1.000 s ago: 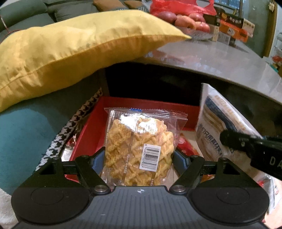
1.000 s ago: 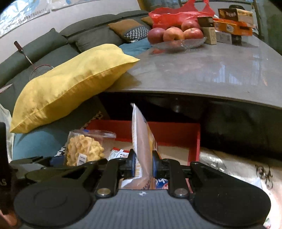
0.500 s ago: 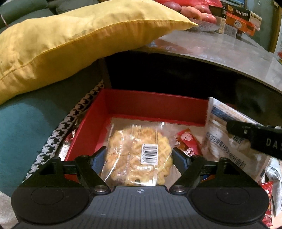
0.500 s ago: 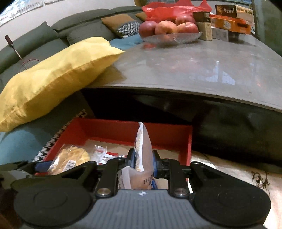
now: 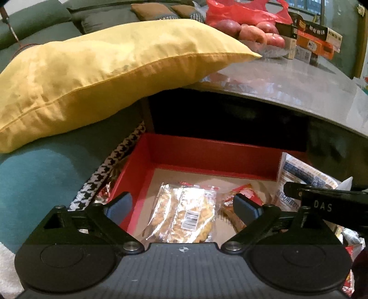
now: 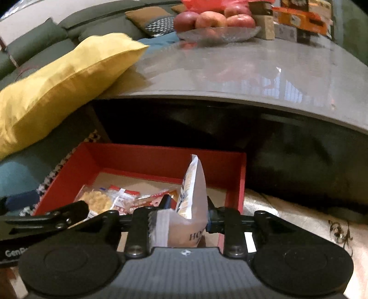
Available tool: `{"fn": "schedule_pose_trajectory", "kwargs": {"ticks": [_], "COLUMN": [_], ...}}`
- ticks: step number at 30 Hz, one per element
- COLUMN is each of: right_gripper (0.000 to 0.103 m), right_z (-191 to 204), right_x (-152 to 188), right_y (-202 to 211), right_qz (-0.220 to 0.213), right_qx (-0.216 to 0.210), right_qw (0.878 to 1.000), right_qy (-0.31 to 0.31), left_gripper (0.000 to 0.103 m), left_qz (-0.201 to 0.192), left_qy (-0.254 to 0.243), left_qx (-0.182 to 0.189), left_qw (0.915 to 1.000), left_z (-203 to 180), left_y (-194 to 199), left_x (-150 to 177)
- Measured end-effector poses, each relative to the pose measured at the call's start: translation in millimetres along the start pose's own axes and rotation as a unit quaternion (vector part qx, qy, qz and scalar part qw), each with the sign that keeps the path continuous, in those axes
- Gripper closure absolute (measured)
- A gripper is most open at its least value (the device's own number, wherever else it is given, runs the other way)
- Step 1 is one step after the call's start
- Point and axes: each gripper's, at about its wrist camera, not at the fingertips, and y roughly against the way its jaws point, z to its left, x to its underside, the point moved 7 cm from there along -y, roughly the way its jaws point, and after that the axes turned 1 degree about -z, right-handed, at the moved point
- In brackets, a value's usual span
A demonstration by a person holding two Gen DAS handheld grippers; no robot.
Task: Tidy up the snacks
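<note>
A red box sits on the floor under the table edge. A clear packet of yellow waffle snacks lies flat inside it, beside a small red snack packet. My left gripper is open just above the waffle packet and holds nothing. My right gripper is shut on a white snack bag and holds it upright over the right part of the red box. The white bag also shows in the left wrist view. The waffle packet shows in the right wrist view.
A yellow pillow lies on a teal couch seat to the left. A grey table overhangs the box, with a bowl of apples and cartons. Shiny fabric lies right of the box.
My left gripper lowered the waffle packet into the red box, opened and let it go. My right gripper moved the white bag down and forward over the box.
</note>
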Motion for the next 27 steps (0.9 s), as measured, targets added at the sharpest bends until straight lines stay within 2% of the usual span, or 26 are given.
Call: {"fn": "schedule_pose_trajectory", "kwargs": {"ticks": [8,12,16,18,21,23,24,25,27], "right_gripper": [0.075,0.084,0.088,0.088,0.087,0.085,0.083,0.077,0.071], "right_z": [-1,-3,-12,-14,-10,-9,-9,-9,-6], "right_x": [-5,1,-3,-7,-11,-10,-10,-11,-11], "right_y": [0,-11,-15,-15,-17,-21,-22,-22,-17], "right_qz": [0.015,0.039,0.043,0.034,0.039,0.034,0.027,0.023,0.02], "right_qx": [-0.005,-0.035,-0.094,-0.112,-0.169,-0.159,-0.139,-0.112,-0.085], "right_qw": [1.0,0.998,0.987,0.982,0.967,0.97,0.976,0.983,0.99], "right_qy": [0.004,-0.031,-0.125,-0.148,-0.185,-0.18,-0.165,-0.143,-0.114], "left_gripper": [0.005,0.005,0.005,0.005,0.005,0.005,0.005,0.005,0.005], "left_qz": [-0.01,-0.003,-0.002,-0.003,-0.002,-0.001,0.0,0.0,0.005], "left_qy": [0.011,0.021,0.023,0.029,0.031,0.024,0.019,0.016,0.016], "left_qx": [0.009,0.013,0.012,0.013,0.018,0.016,0.014,0.013,0.014], "left_qw": [0.9998,0.9997,0.9997,0.9995,0.9994,0.9996,0.9997,0.9998,0.9998], "left_z": [6,10,13,15,16,16,16,17,19], "left_y": [13,14,15,16,17,18,19,20,22], "left_x": [-4,-3,-3,-4,-2,1,3,4,8]}}
